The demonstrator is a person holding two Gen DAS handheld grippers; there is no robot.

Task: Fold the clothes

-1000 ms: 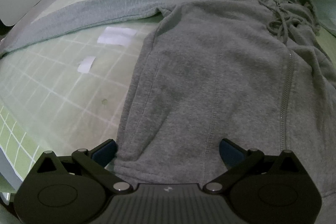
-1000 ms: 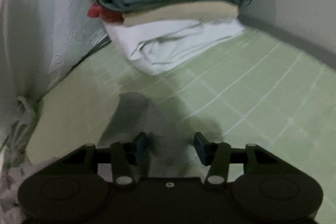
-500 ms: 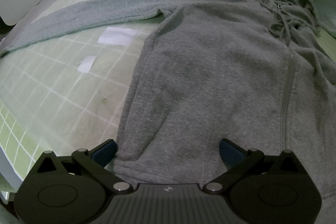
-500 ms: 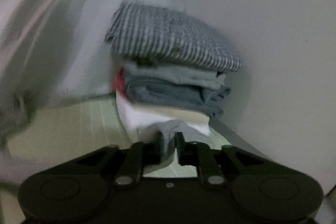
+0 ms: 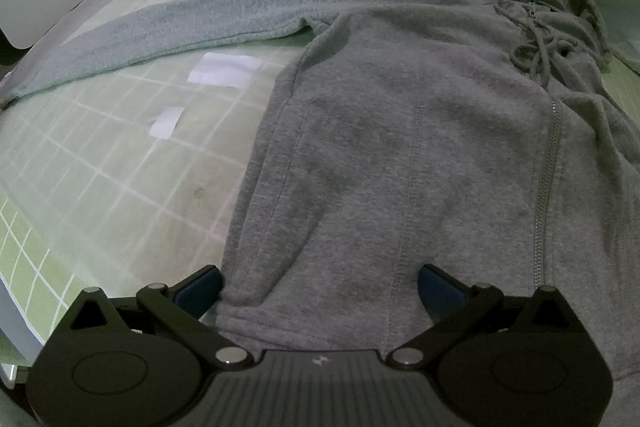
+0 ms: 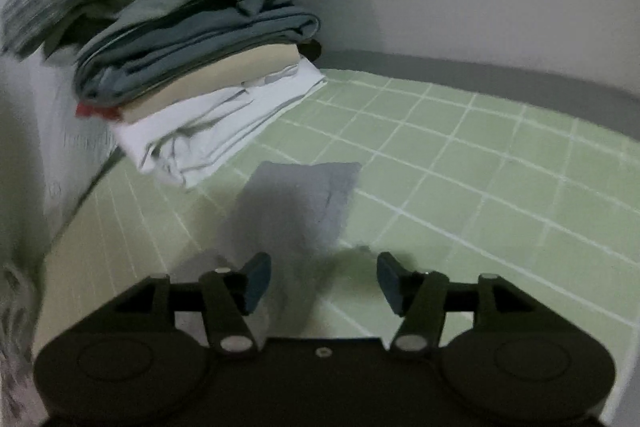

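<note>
Green mat (image 5: 100,163), hoodie (image 5: 400,147) between gripper (image 5: 320,287) fingers

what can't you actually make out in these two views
- Hoodie, left wrist view: its right side is cut off by the frame edge, and its hem is hidden behind the left tool.
- Grey sleeve end, right wrist view: blurred, so contact with the right tool is unclear.
- Stack of folded clothes, right wrist view: the top is cropped and the red item is mostly buried.
</note>
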